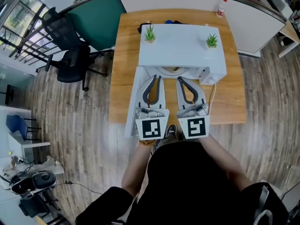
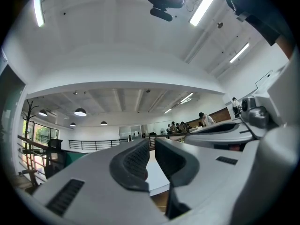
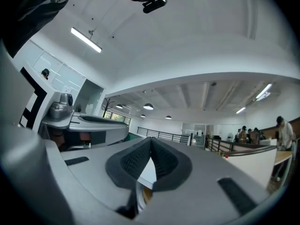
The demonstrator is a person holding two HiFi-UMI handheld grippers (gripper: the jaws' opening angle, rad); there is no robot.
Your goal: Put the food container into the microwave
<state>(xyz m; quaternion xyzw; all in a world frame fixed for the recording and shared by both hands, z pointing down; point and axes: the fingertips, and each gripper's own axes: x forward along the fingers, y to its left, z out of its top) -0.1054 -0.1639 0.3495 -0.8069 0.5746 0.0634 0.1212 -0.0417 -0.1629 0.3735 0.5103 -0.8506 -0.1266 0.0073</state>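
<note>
Your left gripper (image 1: pixel 156 78) is narrowly parted with nothing in it. Your right gripper (image 1: pixel 181 80) is closed tip to tip, empty. Both sit at the open microwave (image 1: pixel 183 48) on the table (image 1: pixel 125 60). Just inside shows a round rim (image 1: pixel 168 71) (food container or turntable, unclear).

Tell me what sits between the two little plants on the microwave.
Nothing: in the head view the white microwave top is bare between the left plant and the right plant.
</note>
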